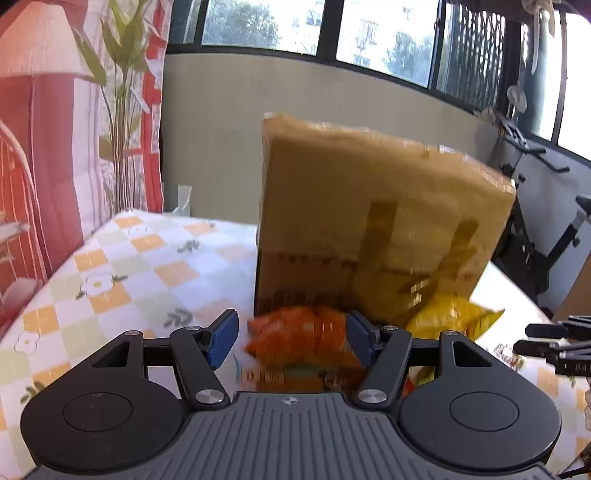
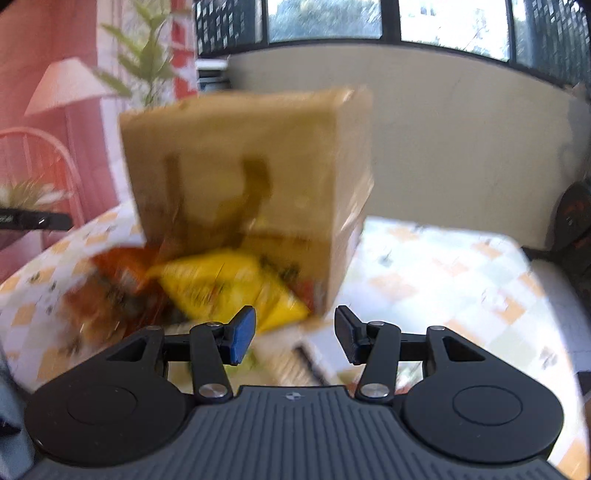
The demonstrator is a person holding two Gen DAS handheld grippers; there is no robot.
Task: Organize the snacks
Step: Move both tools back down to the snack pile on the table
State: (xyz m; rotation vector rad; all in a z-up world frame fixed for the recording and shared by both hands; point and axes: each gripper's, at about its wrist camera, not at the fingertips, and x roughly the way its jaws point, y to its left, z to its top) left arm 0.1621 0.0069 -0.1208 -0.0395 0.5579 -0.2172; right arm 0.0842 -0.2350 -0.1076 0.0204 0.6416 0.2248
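Observation:
A brown cardboard box [image 1: 373, 206] stands tilted on the checked tablecloth [image 1: 122, 266], its lower side off the table; snack bags lie under it. An orange snack bag [image 1: 303, 339] lies between the open fingers of my left gripper [image 1: 291, 338]. A yellow snack bag [image 1: 450, 317] lies to its right. In the right wrist view the box [image 2: 251, 177] is blurred, with the yellow bag [image 2: 229, 284] and the orange bag [image 2: 118, 273] under it. My right gripper [image 2: 295, 334] is open and empty just in front of the box's lower corner.
A printed curtain [image 1: 55, 155] with a lamp and plant pattern hangs at the left. A wall and windows [image 1: 369, 33] are behind the table. An exercise bike [image 1: 535, 229] stands at the right. The other gripper's fingers [image 1: 554, 339] show at the right edge.

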